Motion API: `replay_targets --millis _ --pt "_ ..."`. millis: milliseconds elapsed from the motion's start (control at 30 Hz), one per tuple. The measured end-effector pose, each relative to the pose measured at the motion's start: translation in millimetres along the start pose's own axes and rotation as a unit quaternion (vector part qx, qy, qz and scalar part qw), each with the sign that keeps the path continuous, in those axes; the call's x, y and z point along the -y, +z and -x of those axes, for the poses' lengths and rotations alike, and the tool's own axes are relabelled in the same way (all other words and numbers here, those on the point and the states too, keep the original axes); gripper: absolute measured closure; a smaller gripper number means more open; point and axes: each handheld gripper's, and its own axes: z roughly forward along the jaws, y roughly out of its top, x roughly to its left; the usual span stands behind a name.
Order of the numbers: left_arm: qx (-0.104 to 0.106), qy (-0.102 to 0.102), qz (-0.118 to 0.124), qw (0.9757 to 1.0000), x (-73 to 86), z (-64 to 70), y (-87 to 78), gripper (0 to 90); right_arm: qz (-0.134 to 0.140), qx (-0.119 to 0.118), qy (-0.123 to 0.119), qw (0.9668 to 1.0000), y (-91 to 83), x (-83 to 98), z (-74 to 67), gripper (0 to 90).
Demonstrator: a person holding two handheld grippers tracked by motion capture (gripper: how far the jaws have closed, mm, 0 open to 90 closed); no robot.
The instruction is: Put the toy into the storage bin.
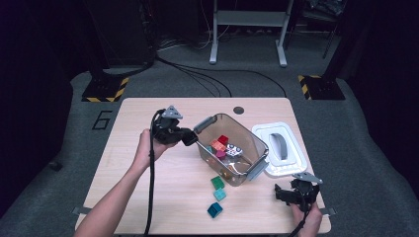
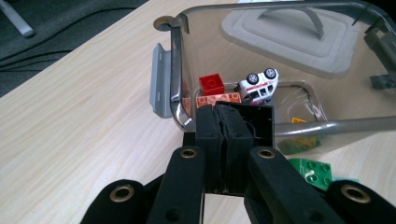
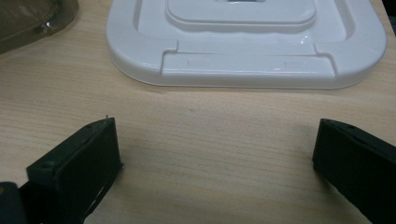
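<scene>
dark floor and cables lie behind the wooden table [image 1: 148, 118]. on it stands a clear bin [image 1: 230, 148], tipped up on one side, with a toy car [image 2: 258, 86] and bricks [image 2: 212, 84] inside. the left gripper [image 1: 190, 137] is clenched on the bin's rim. three green and blue blocks [image 1: 217, 195] lie just beside the bin. the white lid [image 3: 247, 42] rests near the right gripper [image 1: 284, 193], whose jaws are wide apart with nothing between them.
</scene>
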Motion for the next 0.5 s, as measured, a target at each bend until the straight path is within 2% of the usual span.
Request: replay_targets --millis 33,500 --pt "0.000 -0.004 0.001 1.0000 -1.8 0.3 1.8 87.6 0.000 0.000 0.000 1.0000 -0.1 0.0 0.0 0.0" --pt "0.008 0.001 -0.007 0.9999 -20.8 3.5 28.7 87.6 0.000 0.000 0.000 1.0000 0.0 0.1 0.0 0.0"
